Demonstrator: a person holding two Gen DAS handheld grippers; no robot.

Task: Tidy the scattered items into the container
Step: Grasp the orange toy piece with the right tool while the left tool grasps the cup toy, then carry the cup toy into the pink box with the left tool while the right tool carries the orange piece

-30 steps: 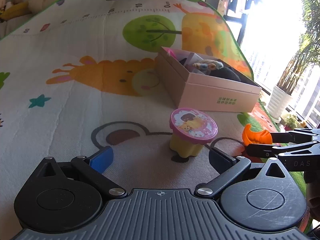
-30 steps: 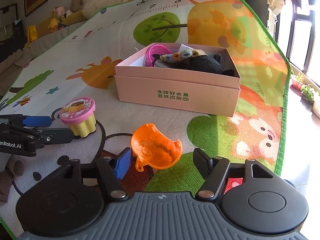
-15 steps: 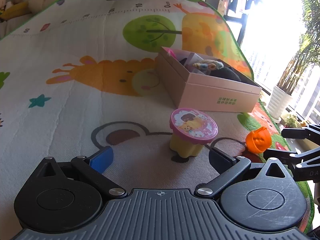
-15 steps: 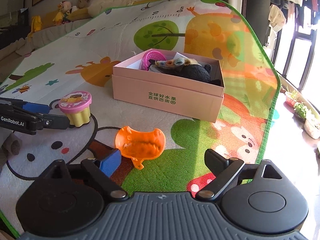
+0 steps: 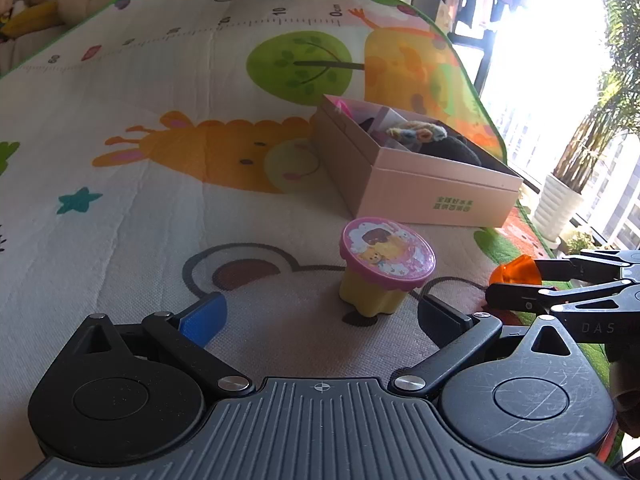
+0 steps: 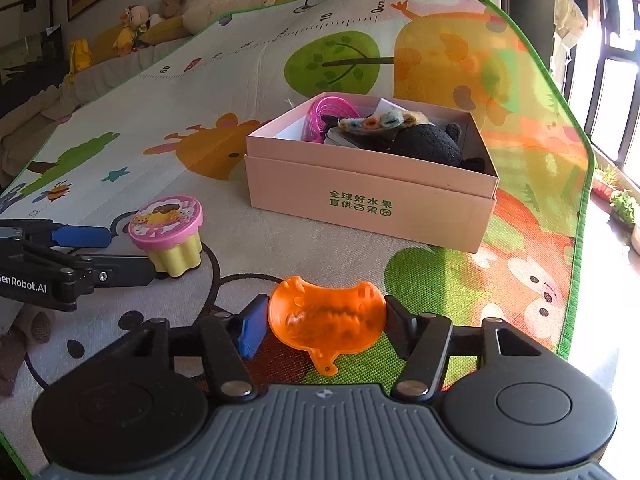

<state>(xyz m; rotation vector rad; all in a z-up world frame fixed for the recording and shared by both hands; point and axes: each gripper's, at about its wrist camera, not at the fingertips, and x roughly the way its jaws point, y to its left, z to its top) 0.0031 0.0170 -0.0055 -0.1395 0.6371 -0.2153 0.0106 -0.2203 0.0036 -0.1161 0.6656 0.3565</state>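
The right gripper (image 6: 326, 322) pinches the orange toy mould (image 6: 325, 320), seemingly just above the play mat (image 6: 280, 240). The left gripper (image 5: 320, 316), fingers apart, flanks the pink-lidded cup (image 5: 386, 264) near the pink box (image 6: 368, 196).

The mat (image 6: 256, 240) is pale with a green edge and cartoon prints: a green tree, an orange giraffe, a teal star, a bear outline in black. The box (image 6: 360, 200) is pale pink with green letters. Inside it lie a magenta basket (image 6: 324, 114) and a black plush (image 6: 428, 144). The cup (image 5: 378, 292) is yellow, its lid (image 5: 387, 250) pink with a cartoon print. The scoop (image 6: 326, 320) is orange. The right tongs (image 6: 324, 326) are black, with one blue pad (image 6: 252, 330).
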